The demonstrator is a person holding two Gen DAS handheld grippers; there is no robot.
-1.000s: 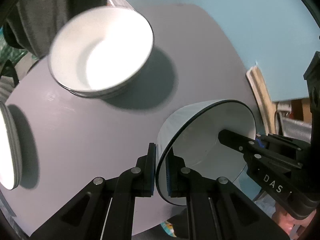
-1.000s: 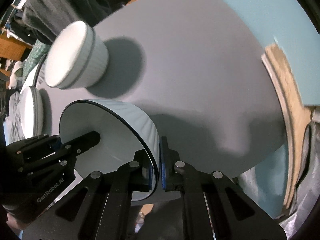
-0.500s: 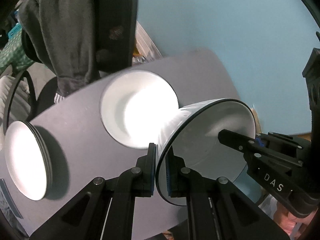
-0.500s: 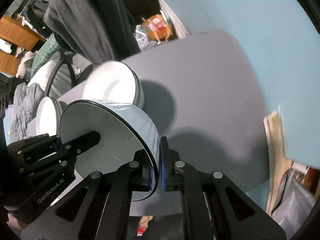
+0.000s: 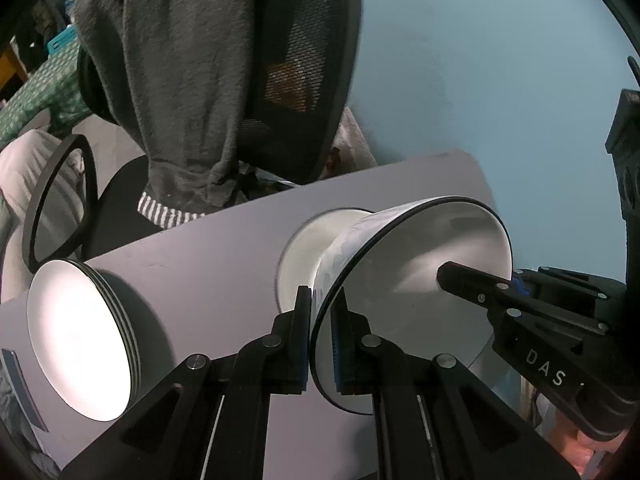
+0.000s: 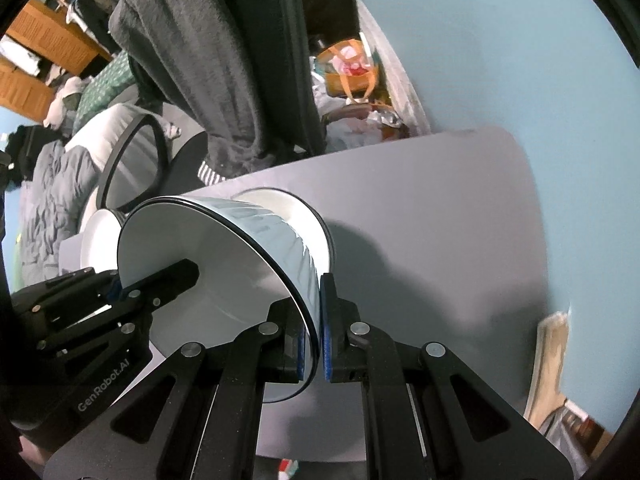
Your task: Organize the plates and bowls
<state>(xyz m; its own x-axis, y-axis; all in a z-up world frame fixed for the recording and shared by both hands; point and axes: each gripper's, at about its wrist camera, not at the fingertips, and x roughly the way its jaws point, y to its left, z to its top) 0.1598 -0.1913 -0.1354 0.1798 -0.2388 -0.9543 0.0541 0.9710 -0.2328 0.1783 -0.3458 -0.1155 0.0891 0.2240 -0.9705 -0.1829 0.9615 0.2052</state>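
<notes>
Both grippers hold one white bowl (image 5: 404, 280) with a dark rim and ribbed outside, lifted above the grey table (image 5: 208, 248). My left gripper (image 5: 322, 344) is shut on its near rim; my right gripper (image 6: 314, 340) is shut on the opposite rim, with the bowl (image 6: 224, 280) filling the left of that view. Directly behind the held bowl sits a second white bowl (image 5: 298, 268) on the table, partly hidden, also seen as the white bowl (image 6: 296, 216). A stack of white plates (image 5: 80, 344) lies at the table's left, its edge showing as plates (image 6: 96, 232).
An office chair (image 5: 296, 72) draped with a grey sweater (image 5: 172, 80) stands just beyond the table's far edge. A light blue wall (image 5: 480, 60) rises behind. Clutter and an orange bag (image 6: 348, 68) lie on the floor past the table.
Both grippers carried the held bowl across the table and upward, toward the second bowl, which now sits right behind it. The plate stack has come fully into view at left.
</notes>
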